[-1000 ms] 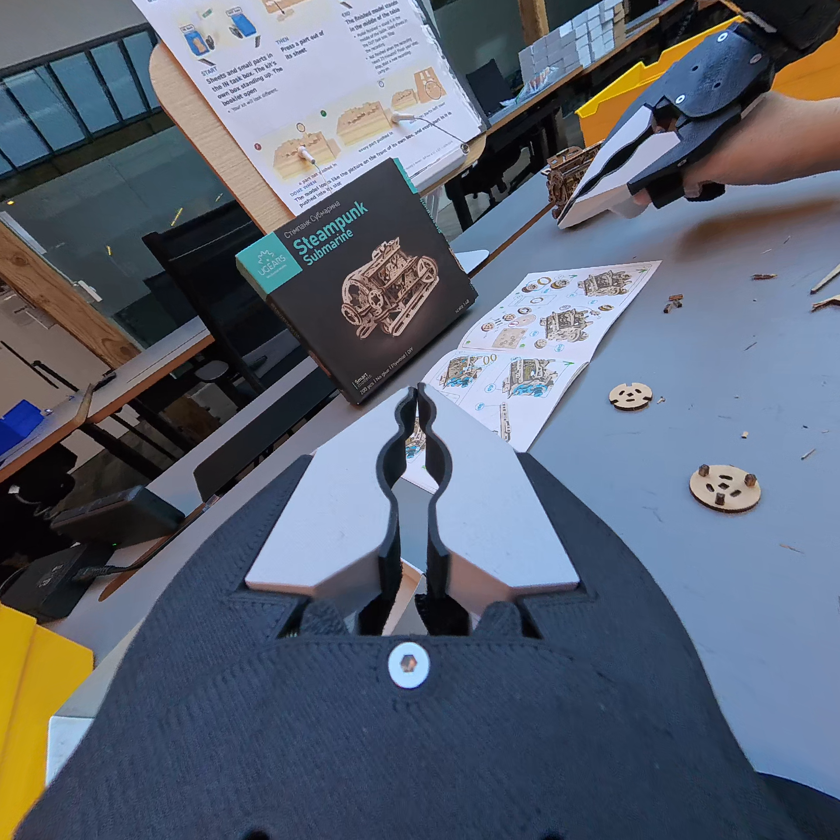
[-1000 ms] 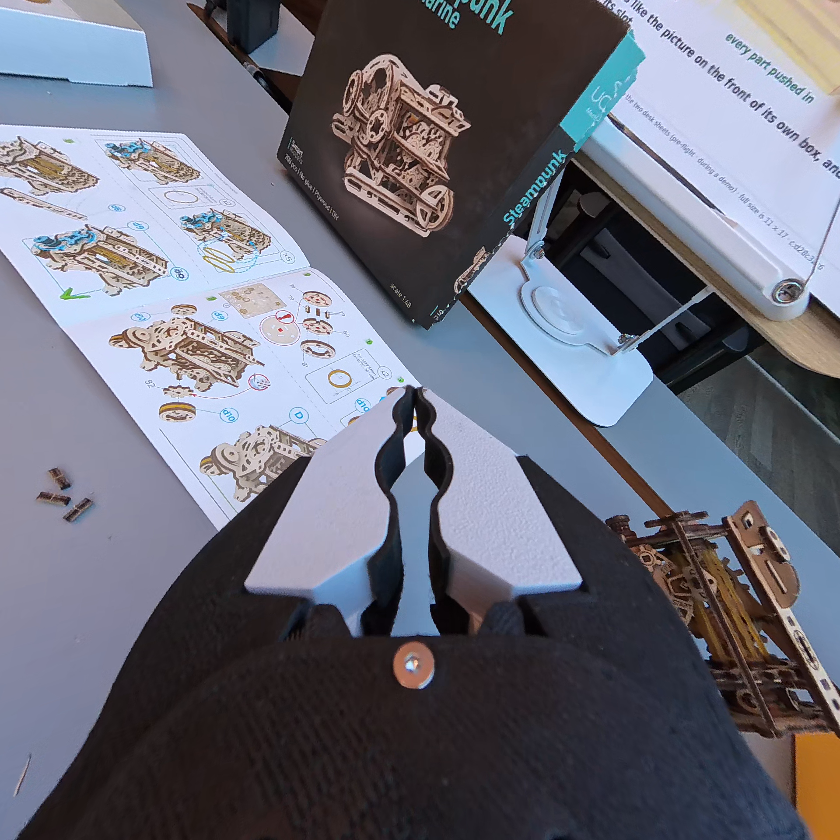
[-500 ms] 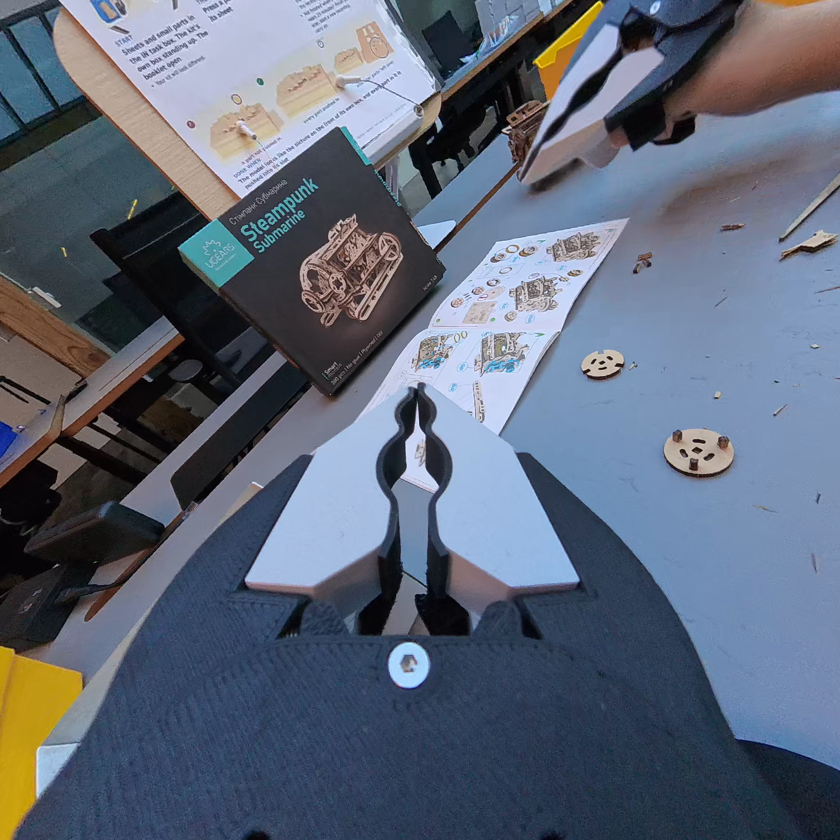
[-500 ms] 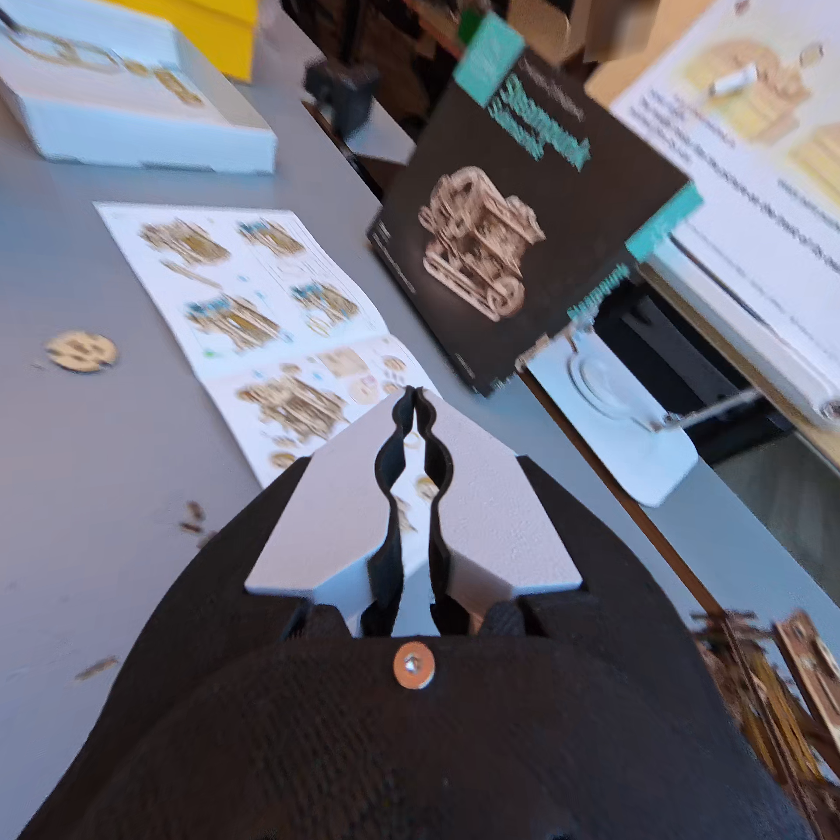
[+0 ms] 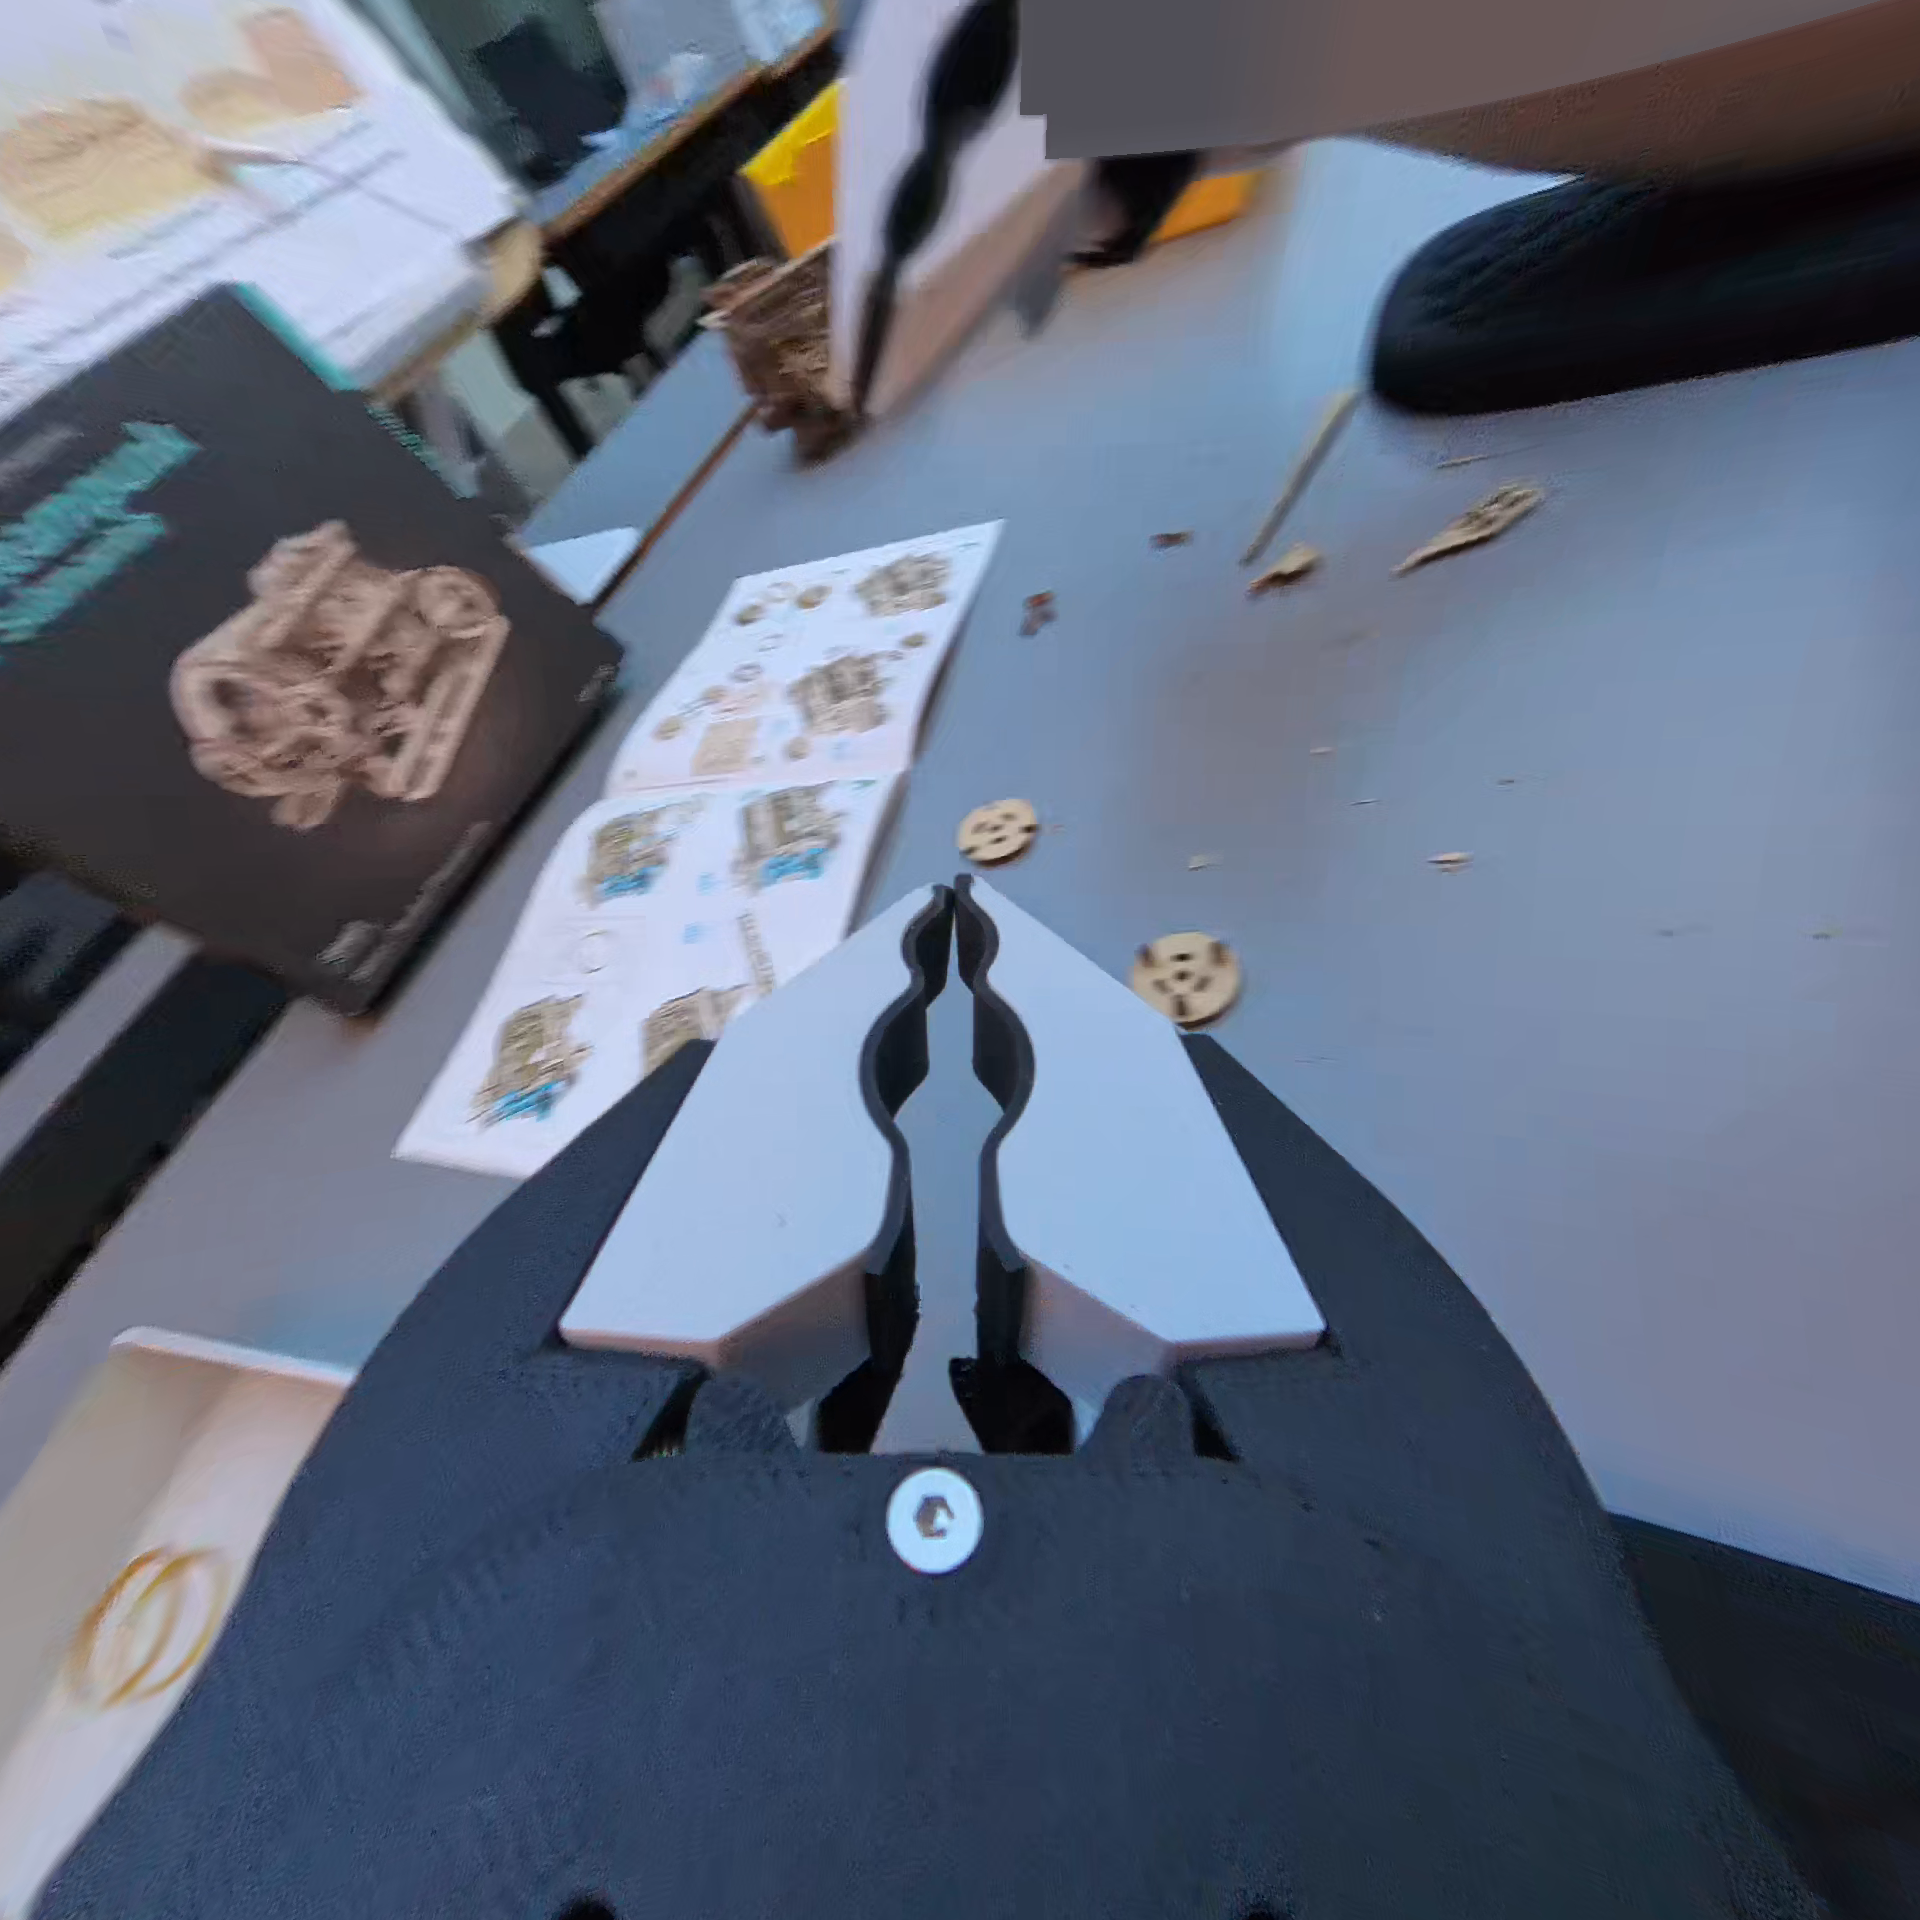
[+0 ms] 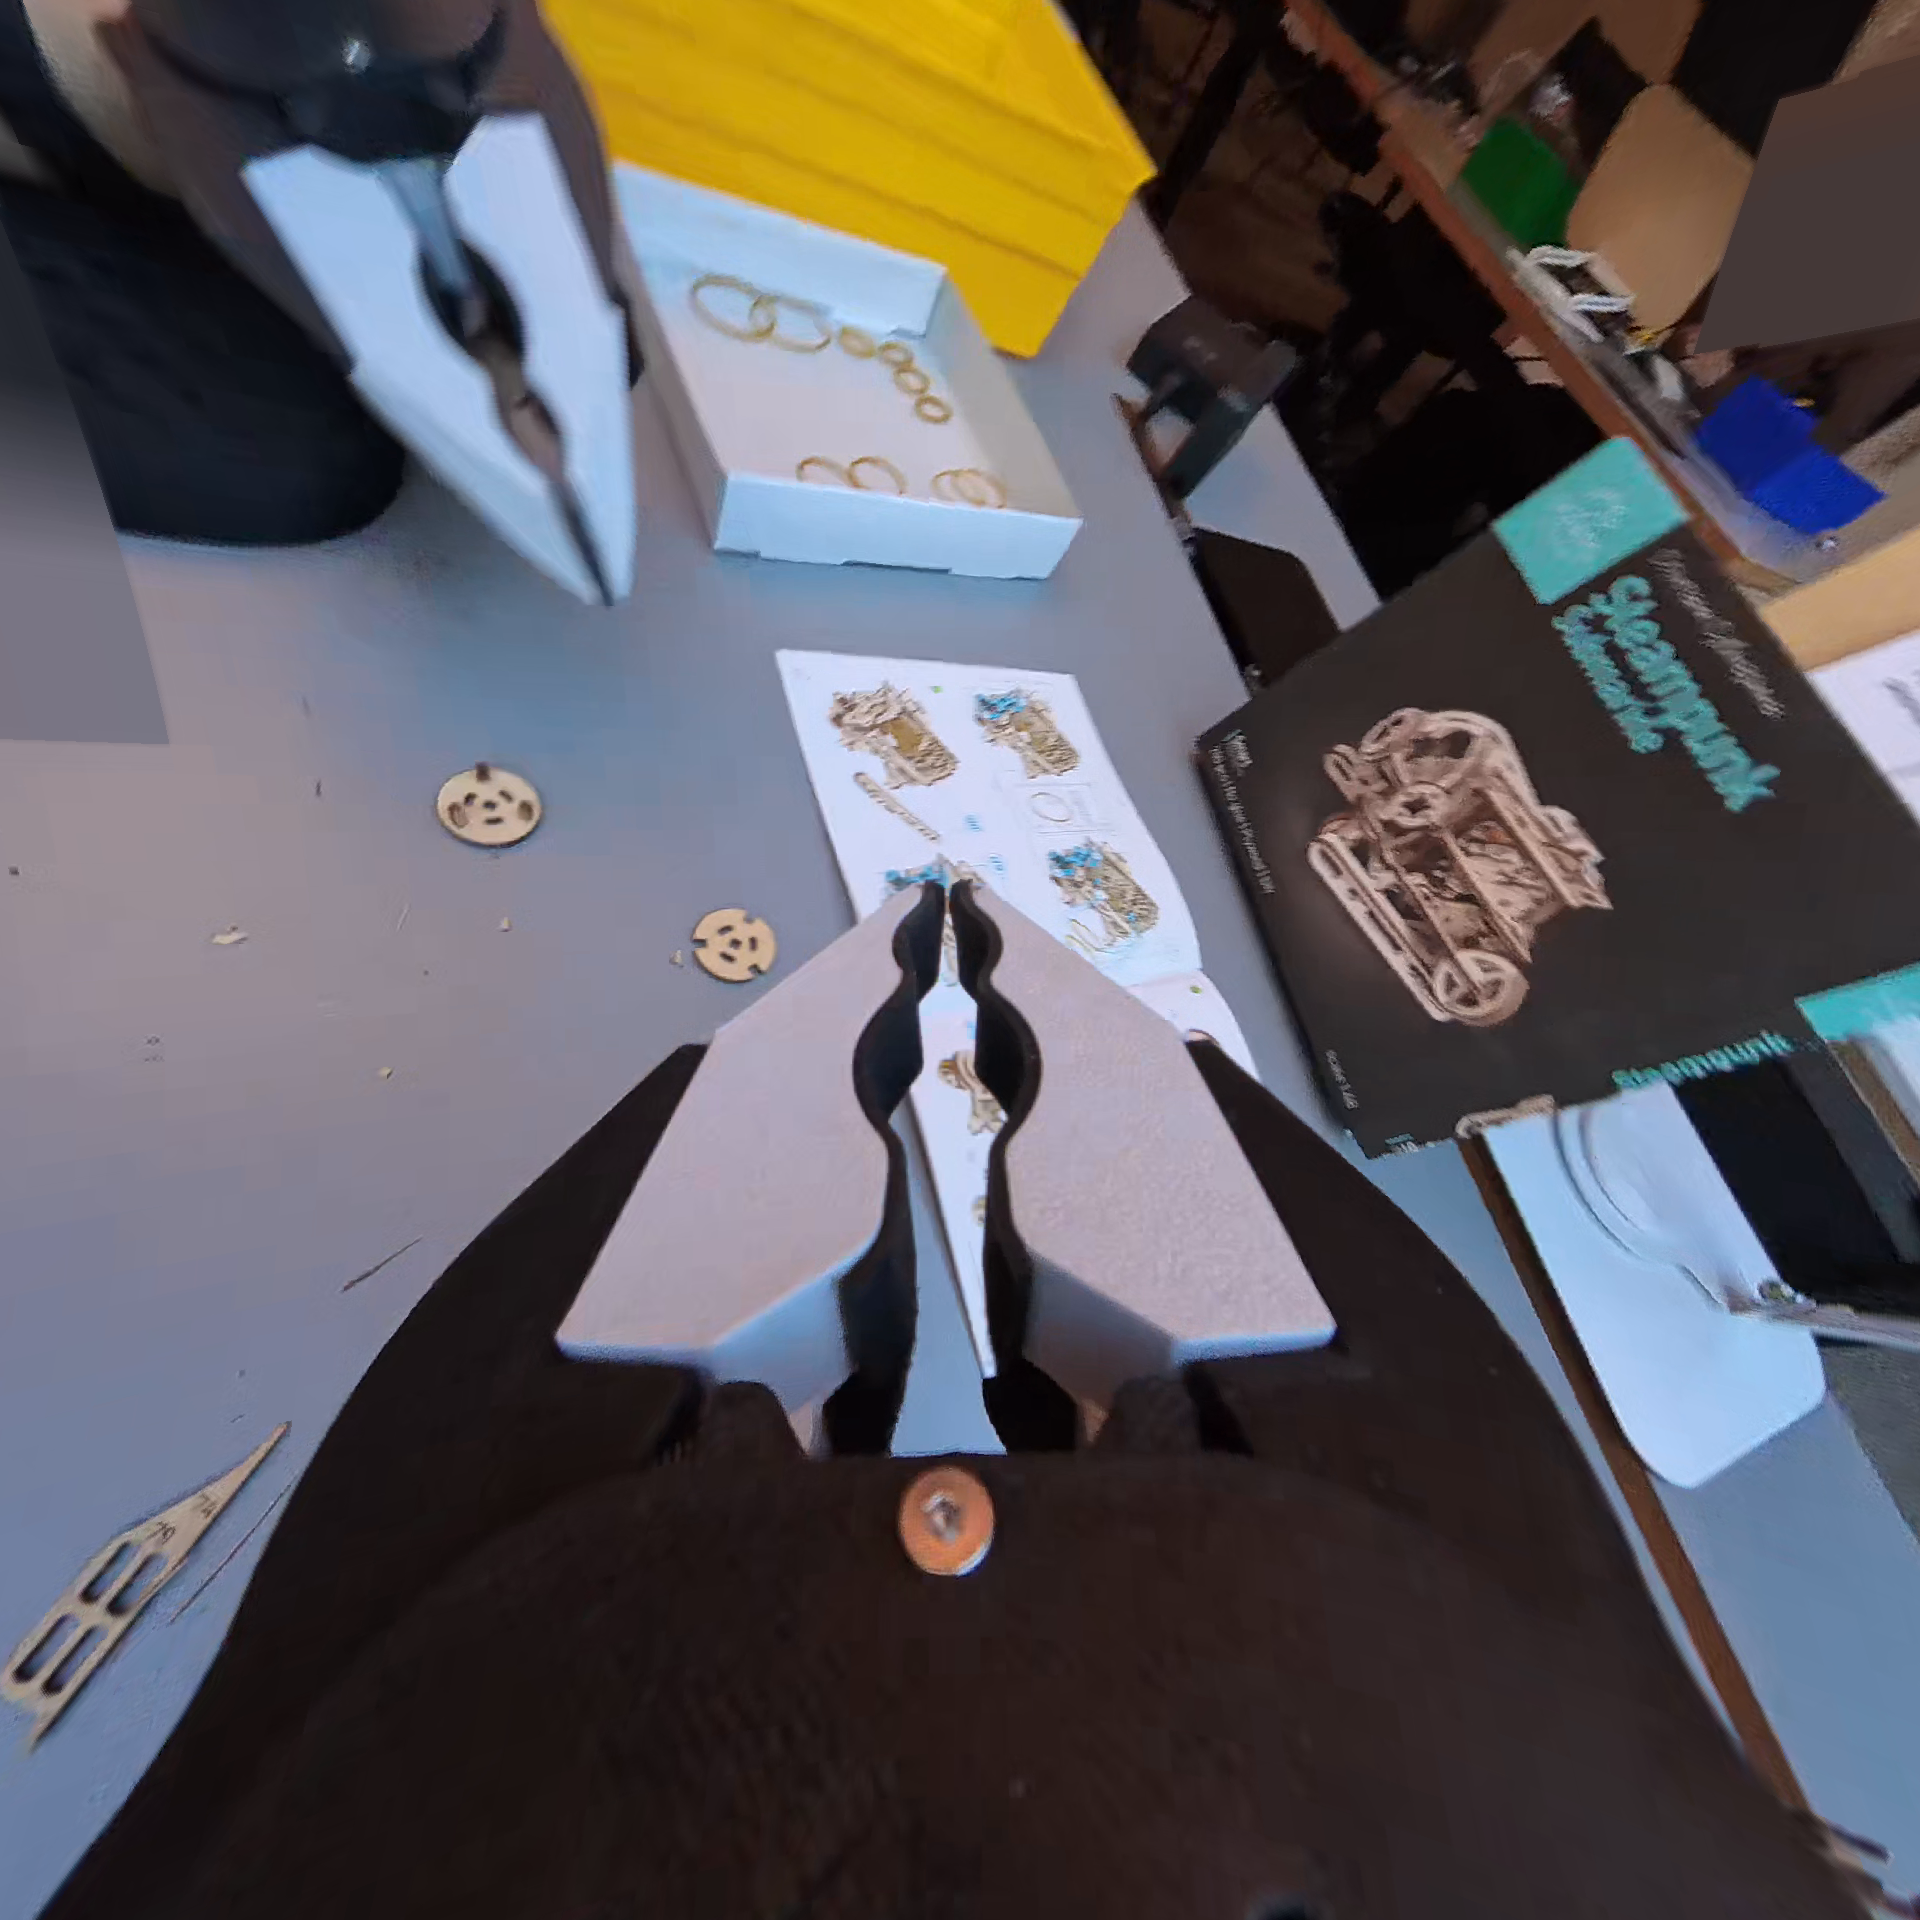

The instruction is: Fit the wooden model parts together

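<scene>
Wooden discs [image 5: 1184, 979] on table, just beside closed, empty left tool [image 5: 954, 889]

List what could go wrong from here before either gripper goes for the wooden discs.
1. Both wooden discs lie flat on the grey table; shut jaws may slide over them instead of catching an edge.
2. The disc with pegs sits close to the left gripper, so a sweep could knock it away.
3. The right gripper hangs over the instruction booklet and could snag or drag it.
</scene>
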Demonstrator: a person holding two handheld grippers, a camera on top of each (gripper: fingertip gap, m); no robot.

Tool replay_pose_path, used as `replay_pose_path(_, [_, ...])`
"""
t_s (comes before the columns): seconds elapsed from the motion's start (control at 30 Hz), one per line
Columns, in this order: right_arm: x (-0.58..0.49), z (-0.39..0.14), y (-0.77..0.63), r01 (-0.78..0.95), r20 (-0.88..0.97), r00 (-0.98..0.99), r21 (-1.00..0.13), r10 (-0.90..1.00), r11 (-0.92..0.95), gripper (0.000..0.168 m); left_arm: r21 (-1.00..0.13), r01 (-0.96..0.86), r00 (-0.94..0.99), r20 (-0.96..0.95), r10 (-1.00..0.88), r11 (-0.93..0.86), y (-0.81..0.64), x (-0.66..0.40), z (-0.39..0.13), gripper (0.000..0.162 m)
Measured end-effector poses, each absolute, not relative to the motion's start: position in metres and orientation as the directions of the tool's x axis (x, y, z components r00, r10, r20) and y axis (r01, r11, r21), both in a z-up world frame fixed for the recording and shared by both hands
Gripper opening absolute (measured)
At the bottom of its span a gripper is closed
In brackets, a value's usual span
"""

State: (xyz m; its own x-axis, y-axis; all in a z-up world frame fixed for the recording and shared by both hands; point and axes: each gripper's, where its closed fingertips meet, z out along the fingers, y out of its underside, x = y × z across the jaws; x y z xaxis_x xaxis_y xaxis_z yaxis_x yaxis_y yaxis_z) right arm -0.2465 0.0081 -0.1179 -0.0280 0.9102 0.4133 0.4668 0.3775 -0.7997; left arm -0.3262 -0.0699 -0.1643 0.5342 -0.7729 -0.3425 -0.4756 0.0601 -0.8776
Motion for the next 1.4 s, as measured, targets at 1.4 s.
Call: replay_pose_path(1.4, [-0.304,-0.218,-0.107,0.574,0.015,-0.414,-0.772,0.91,0.273,0.051,-0.756,-0.65,0.418,-0.271,-0.867,-0.078,-0.085,-0.311,-0.221,0.022])
